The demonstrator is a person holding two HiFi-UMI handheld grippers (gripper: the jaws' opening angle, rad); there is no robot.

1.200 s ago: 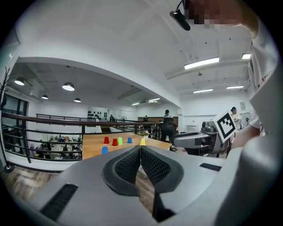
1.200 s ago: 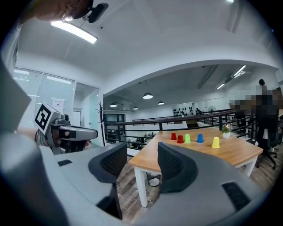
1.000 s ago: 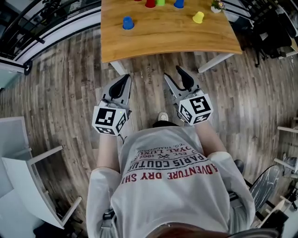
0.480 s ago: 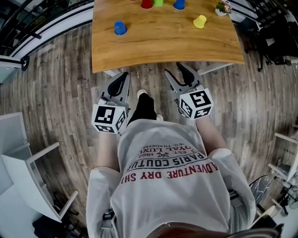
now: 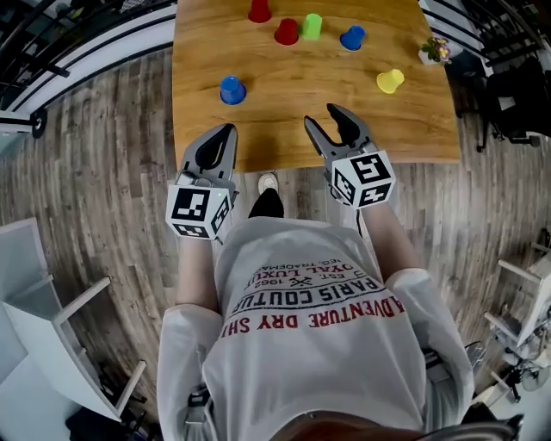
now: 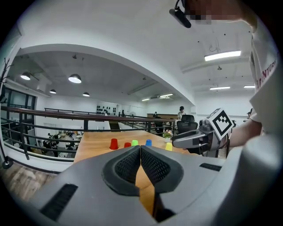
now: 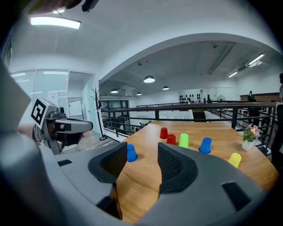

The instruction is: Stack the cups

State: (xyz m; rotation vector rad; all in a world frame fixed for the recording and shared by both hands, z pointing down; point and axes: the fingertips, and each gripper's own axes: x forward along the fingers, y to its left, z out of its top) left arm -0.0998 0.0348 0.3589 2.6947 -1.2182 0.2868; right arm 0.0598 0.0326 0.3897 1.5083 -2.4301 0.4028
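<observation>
Table (image 5: pixel 301 121) warm orange-brown, wood grain. On it: red cup (image 5: pixel 259 10), 2nd red cup (image 5: pixel 286 32), lime-green cup (image 5: pixel 312 26), blue cup (image 5: pixel 351 38), 2nd blue cup (image 5: pixel 232 90), yellow cup (image 5: pixel 390 81). Left gripper (image 5: pixel 227 130) & right gripper (image 5: pixel 323 116) grey w/ dark ribbed pads (image 7: pixel 171 164); marker cubes (image 5: pixel 200 211) white w/ black squares. Floor (image 5: pixel 103 155) grey-brown streaky planks. Shirt (image 5: pixel 310 362) pale grey, red & black lettering. Plant pot (image 5: pixel 429 55) white, pink & green sprigs

Wooden table (image 5: pixel 301 112) with six cups (image 5: pixel 232 90), small flowerpot (image 5: pixel 433 52)
</observation>
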